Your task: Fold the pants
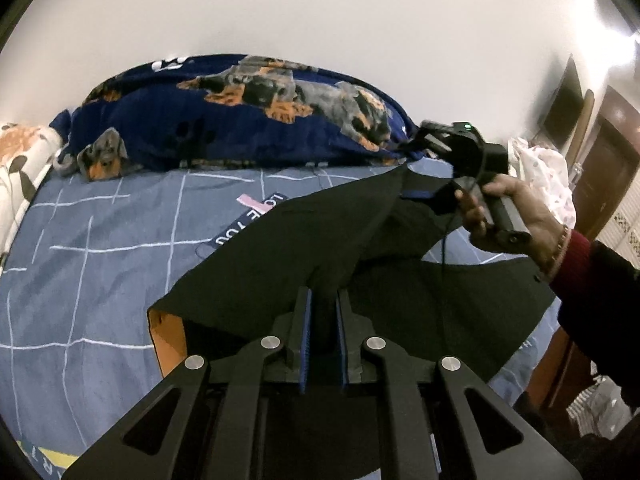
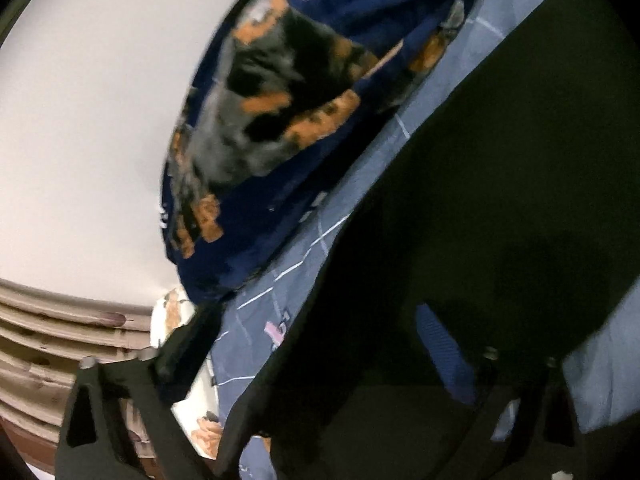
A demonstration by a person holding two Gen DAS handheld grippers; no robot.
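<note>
Bed point(image 1: 92, 248) carries a blue-grey sheet with a white grid; a dark label with white letters and a pink patch sits near mid-sheet. Against the plain white wall point(image 1: 320, 12) at the far side lies a bunched navy blanket point(image 1: 240, 120) printed with dogs; a white floral pillow point(image 1: 20, 168) at the far left corner. At the room's right edge: dark wooden door, a white dotted cloth heap point(image 1: 548, 176). Black pants point(image 1: 280, 264) lifted partly off the sheet, stretched between both grippers; an orange lining shows at the lower left hem. Left gripper point(image 1: 323, 300): blue-padded fingers drawn close together, pinching a fold of the pants. Right gripper point(image 1: 436, 140), held by the right hand point(image 1: 508, 212) in a dark red cuff, sits near the blanket's end with pants fabric hanging from it; the right wrist view is blurred and one blue pad point(image 2: 444, 352) lies against the black cloth, so it appears clamped on the pants.
</note>
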